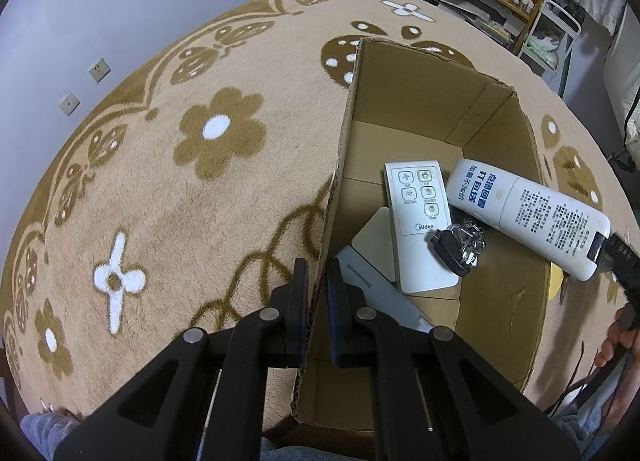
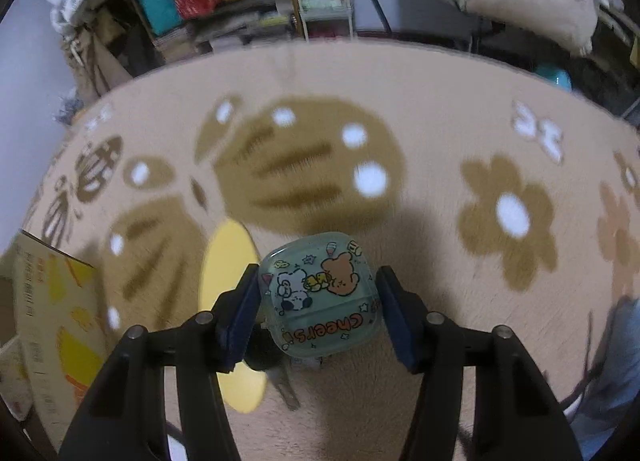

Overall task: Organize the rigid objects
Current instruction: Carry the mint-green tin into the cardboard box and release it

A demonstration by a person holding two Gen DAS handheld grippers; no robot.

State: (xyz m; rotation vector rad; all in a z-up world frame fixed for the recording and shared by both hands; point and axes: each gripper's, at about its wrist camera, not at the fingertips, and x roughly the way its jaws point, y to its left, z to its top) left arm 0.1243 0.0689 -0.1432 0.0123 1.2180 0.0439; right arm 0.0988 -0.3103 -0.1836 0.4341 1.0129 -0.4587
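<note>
The left tongs [image 1: 318, 293] pinch the box [image 1: 500, 293] wall and hold it steady. The right tongs [image 2: 318, 309] sit half spread around the case [image 2: 320, 301] on the rug [image 2: 440, 101]; whether they press it I cannot tell. Squeeze both sides evenly, lift straight, then carry it to the box.

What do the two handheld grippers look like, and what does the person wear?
The left gripper and the right gripper are alike: black plastic linkage arms with round silver pivot pins and flat fingers faced with dark blue pads. No cable is visible on them. The person's clothing, seen only at the edges, is grey-blue fabric.
</note>
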